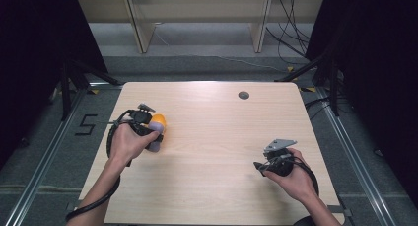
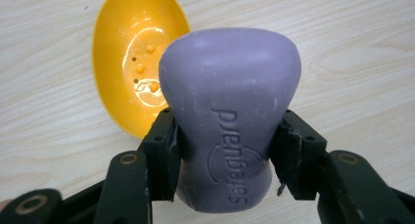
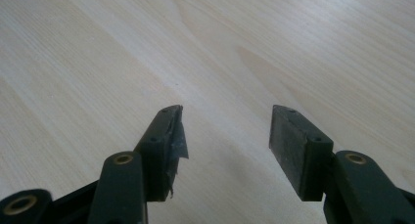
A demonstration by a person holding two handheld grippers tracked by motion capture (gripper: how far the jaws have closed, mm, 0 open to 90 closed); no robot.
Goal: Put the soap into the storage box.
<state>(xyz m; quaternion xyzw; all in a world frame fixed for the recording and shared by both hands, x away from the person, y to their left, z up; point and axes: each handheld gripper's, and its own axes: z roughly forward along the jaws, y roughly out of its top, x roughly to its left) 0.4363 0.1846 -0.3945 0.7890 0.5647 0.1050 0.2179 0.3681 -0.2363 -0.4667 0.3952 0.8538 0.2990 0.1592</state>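
Fingers of the left gripper (image 2: pixel 225 150) clench a purple soap bar (image 2: pixel 230 116) at its narrow waist, one pad on each side, its long axis running straight out between the jaws. Beyond and to the bar's left in the left gripper view, an empty yellow soap dish (image 2: pixel 129 48) lies on the wooden table (image 1: pixel 222 137), just beside the bar. Well apart, the right gripper (image 3: pixel 225 136) stands released, holding nothing above bare wood. Nothing blocks the dish.
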